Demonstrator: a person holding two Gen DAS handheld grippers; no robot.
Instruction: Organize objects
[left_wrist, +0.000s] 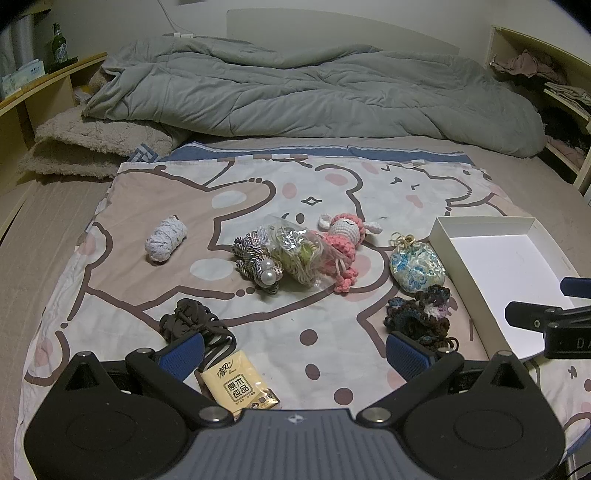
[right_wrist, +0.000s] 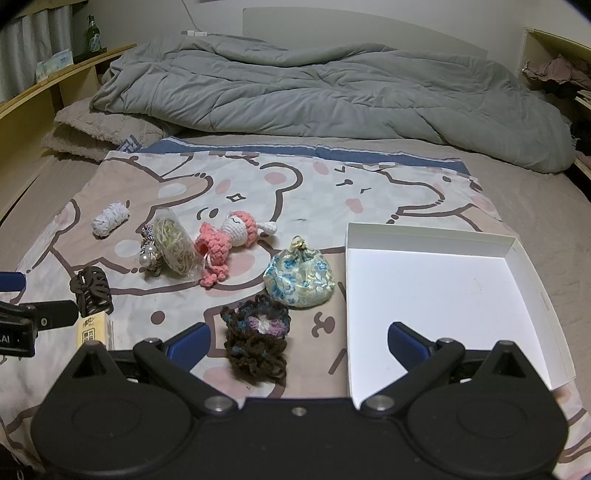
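**Toys and trinkets wait beside an empty box**

Toys and small things lie spread out on a cartoon sheet (right_wrist: 295, 184) on the bed, so each one is easy to see and pick up. A white box (right_wrist: 532, 280) sits open on the right side with nothing in it. I think the things are meant to go in there.

A brown crochet flower (right_wrist: 255, 339) lies closest to the box, with a blue flowered pouch (right_wrist: 299, 280) just behind it. A pink crochet doll (right_wrist: 225, 247) rests against a clear bag of bands (right_wrist: 175, 242). A tassel with pearls (left_wrist: 258, 262) lies against the bag's other side. A white yarn roll (left_wrist: 166, 240) sits alone, far to the left. A dark hair claw (left_wrist: 192, 321) touches a yellow tissue pack (left_wrist: 236, 387).

Left gripper (left_wrist: 295, 354) is wide open and holds nothing, with the tissue pack low between its blue fingers. Right gripper (right_wrist: 297, 343) is wide open too, and empty. It hangs by the crochet flower and the box edge, so that flower looks like the easy first pick.
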